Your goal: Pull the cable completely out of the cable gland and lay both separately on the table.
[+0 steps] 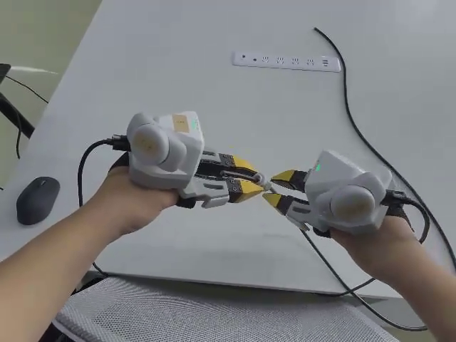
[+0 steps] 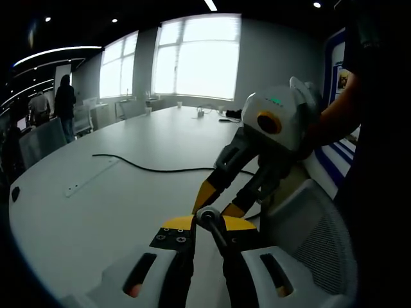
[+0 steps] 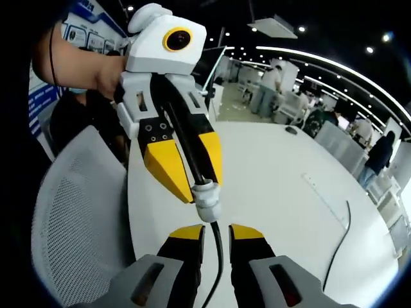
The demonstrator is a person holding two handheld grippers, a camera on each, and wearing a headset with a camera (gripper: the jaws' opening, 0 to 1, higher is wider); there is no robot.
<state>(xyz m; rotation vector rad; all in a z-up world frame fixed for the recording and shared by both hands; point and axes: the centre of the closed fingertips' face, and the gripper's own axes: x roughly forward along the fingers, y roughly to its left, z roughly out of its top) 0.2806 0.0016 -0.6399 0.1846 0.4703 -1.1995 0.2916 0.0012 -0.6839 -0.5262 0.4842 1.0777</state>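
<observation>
— What sits between the yellow wedge-shaped tips?
— A small white ribbed plastic cable gland (image 1: 263, 184), held in the air above the smooth white surface (image 1: 214, 92). The left gripper (image 1: 248, 178) has its fingers closed on it.
— And the right gripper (image 1: 280, 189)?
— Its fingers stand a little apart. The thin black round cable (image 3: 217, 256) runs between them with a sliver of gap on either side.
— Is the cable out of the gland?
— No. The right gripper view shows it entering the gland's ribbed end, and a black length goes on up between the left fingers.
— What does the head view add?
— The cable droops from the right gripper past the surface edge, over a grey mesh chair (image 1: 214, 313). A long white power strip (image 1: 286, 61) lies far back. The left gripper view shows the gland's rounded glossy head end-on.
</observation>
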